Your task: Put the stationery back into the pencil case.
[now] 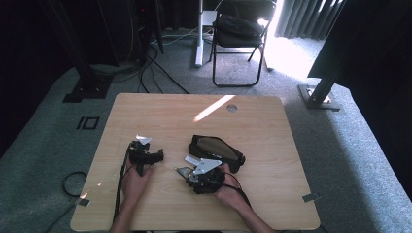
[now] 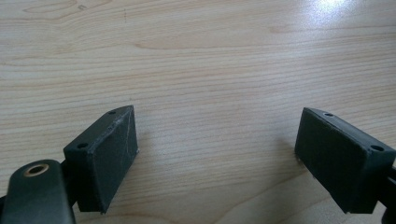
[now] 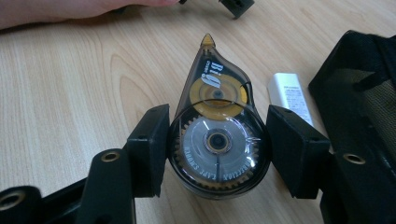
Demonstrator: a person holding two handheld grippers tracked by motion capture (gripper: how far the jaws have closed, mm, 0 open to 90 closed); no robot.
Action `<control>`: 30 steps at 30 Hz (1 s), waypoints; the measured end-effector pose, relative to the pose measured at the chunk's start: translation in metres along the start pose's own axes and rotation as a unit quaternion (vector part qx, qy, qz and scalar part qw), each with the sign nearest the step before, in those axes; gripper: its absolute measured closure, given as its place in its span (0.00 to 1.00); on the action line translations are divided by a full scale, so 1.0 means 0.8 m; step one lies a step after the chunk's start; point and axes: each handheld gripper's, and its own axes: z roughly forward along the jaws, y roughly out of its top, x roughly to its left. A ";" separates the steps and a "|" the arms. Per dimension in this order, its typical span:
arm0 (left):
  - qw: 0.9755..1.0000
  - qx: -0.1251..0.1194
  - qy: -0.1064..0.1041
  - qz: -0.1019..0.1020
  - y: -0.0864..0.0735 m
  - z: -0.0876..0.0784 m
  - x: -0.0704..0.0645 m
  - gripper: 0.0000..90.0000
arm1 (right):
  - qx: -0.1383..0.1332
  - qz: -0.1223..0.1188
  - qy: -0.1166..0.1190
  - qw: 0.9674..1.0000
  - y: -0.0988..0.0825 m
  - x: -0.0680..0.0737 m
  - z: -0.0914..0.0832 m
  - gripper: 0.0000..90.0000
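Note:
A translucent brown correction tape dispenser (image 3: 217, 135) lies on the wooden table (image 1: 160, 111) with its tip pointing away from me. My right gripper (image 3: 218, 140) stands around its round end, both pads touching its sides. From above, the same dispenser (image 1: 179, 171) pokes out at the left of the right gripper (image 1: 184, 172). My left gripper (image 2: 217, 135) rests low over bare wood, jaws wide apart with nothing between them. In the high view the left gripper (image 1: 145, 154) sits to the left of the right one.
A black mesh pouch (image 1: 216, 148) lies just right of the dispenser, its edge close to my right jaw (image 3: 359, 79). A white eraser (image 3: 289, 95) lies between pouch and dispenser. A folding chair (image 1: 240, 39) and cables stand beyond the table.

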 end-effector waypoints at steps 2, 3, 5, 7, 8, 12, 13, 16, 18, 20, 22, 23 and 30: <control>1.000 0.000 0.000 0.000 0.000 0.000 0.000 0.15 | -0.003 -0.001 -0.001 1.000 0.001 -0.001 -0.002 0.46; 1.000 0.000 0.000 0.000 0.000 0.000 0.000 0.15 | -0.004 0.001 -0.001 1.000 0.001 -0.002 -0.003 0.46; 1.000 0.000 0.000 0.000 0.000 0.000 0.000 0.15 | -0.005 0.001 -0.004 1.000 0.002 -0.003 -0.005 0.46; 1.000 0.000 0.000 0.000 0.000 0.000 0.000 0.15 | -0.006 0.001 -0.005 1.000 0.003 -0.004 -0.007 0.46; 1.000 0.000 0.000 0.000 0.000 0.000 0.000 0.15 | -0.008 0.001 -0.005 1.000 0.003 -0.004 -0.008 0.46; 1.000 0.000 0.000 0.000 0.000 0.000 0.000 0.15 | -0.011 0.003 -0.008 1.000 0.004 -0.006 -0.012 0.46; 1.000 0.000 0.000 0.000 0.000 0.000 0.000 0.15 | -0.012 0.003 -0.008 1.000 0.004 -0.007 -0.012 0.46; 1.000 0.000 0.000 0.000 0.000 0.000 0.000 0.15 | -0.015 0.004 -0.011 1.000 0.005 -0.008 -0.015 0.46; 1.000 0.000 0.000 0.000 0.000 0.000 0.000 0.15 | -0.016 0.004 -0.012 1.000 0.005 -0.009 -0.016 0.46; 1.000 0.000 0.000 0.000 0.000 0.000 0.000 0.15 | -0.017 0.006 -0.013 1.000 0.006 -0.010 -0.018 0.46; 1.000 0.000 0.000 0.000 0.000 0.000 0.000 0.15 | -0.018 0.007 -0.014 1.000 0.006 -0.010 -0.019 0.46; 1.000 0.000 0.000 0.000 0.000 0.000 0.000 0.15 | -0.019 0.007 -0.014 1.000 0.006 -0.010 -0.019 0.46; 1.000 0.000 0.000 0.000 0.000 0.000 0.000 0.15 | -0.024 0.006 -0.017 1.000 0.007 -0.012 -0.023 0.46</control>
